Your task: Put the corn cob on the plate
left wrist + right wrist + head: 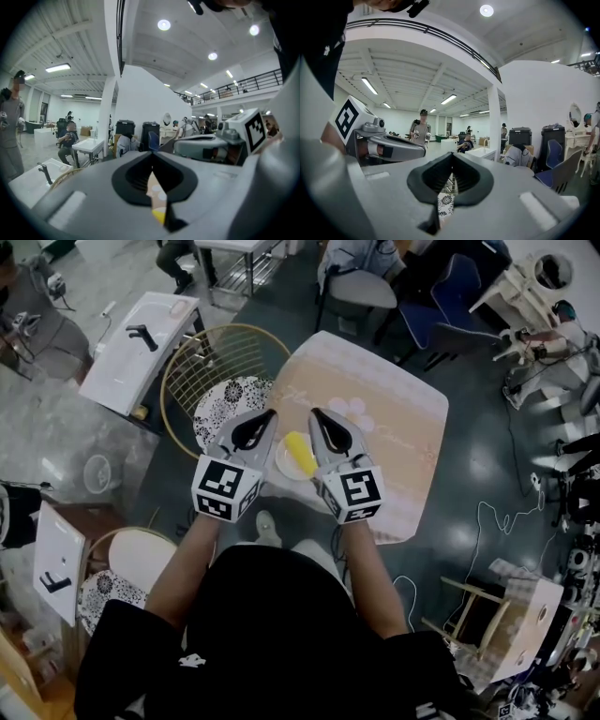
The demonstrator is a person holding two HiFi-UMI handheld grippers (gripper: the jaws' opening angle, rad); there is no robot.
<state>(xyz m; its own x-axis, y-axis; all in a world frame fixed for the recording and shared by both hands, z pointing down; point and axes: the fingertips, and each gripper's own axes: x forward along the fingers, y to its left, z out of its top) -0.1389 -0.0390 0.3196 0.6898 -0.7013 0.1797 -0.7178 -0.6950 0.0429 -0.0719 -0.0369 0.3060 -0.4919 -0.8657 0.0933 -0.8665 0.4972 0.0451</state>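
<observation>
Looking down in the head view, 2 grippers are held side by side above a table (394,409) covered with a pale pink cloth. The left gripper (265,420) and the right gripper (321,418) point away from the person, and each has its jaws together. The corn cob (300,454), yellow, lies on a small white plate (280,463) that shows between the 2 grippers, near the table's edge closest to the person. A chair (202,352) with a gold wire back and a patterned cushion (225,401) stands just beside the table on the left.

Left gripper view: the left gripper (151,157) has its jaws closed tip to tip, with nothing gripped. Through the slot below the tips, a strip of cloth and a yellow sliver of the corn cob (159,215) are visible. The right gripper (201,146) sits at the right of this view, with its marker cube (253,130) behind it.

Right gripper view: the right gripper (452,157) likewise has its jaws pressed together and empty. The cushion (446,204) shows through the slot below the tips. The left gripper (389,149) lies at the left of this view
</observation>
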